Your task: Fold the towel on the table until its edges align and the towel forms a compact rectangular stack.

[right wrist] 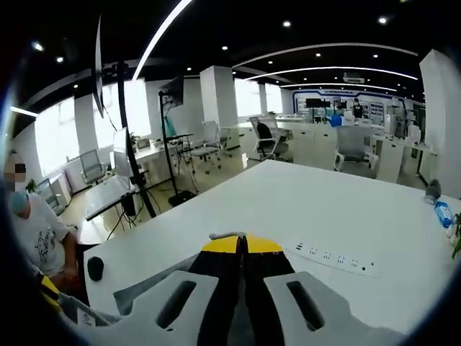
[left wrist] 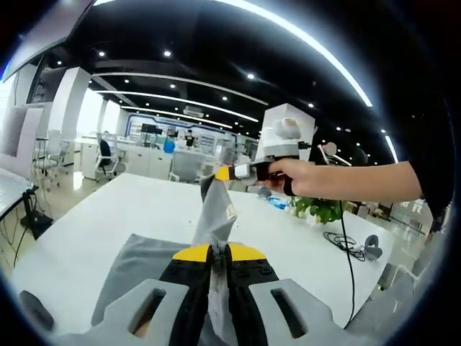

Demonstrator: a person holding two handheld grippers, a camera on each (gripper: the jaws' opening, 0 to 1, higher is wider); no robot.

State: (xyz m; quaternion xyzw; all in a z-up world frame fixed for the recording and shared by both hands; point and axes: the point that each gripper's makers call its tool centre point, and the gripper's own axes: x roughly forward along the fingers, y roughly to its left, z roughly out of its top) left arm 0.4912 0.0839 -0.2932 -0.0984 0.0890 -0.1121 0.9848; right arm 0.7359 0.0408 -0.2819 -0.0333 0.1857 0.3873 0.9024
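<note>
The grey towel (left wrist: 215, 216) is lifted off the white table (left wrist: 108, 209) and stretched between both grippers. My left gripper (left wrist: 218, 254) is shut on one end, its yellow-tipped jaws pressed together on the cloth. The rest of the towel lies on the table below and to the left of it. The towel's far end rises to my right gripper (left wrist: 225, 173), held by a hand and shut on the upper corner. In the right gripper view, the right gripper (right wrist: 242, 245) shows closed jaws with a sliver of grey cloth at the tips, and the towel (right wrist: 140, 290) hangs lower left.
A white power strip (right wrist: 336, 260) lies on the table (right wrist: 302, 209) ahead of the right gripper. A black mouse (right wrist: 94, 268) sits near the left edge, where a person (right wrist: 36, 231) sits. A potted plant (left wrist: 321, 209), a black cable (left wrist: 348, 244) and a bottle (right wrist: 443, 213) stand at the far side.
</note>
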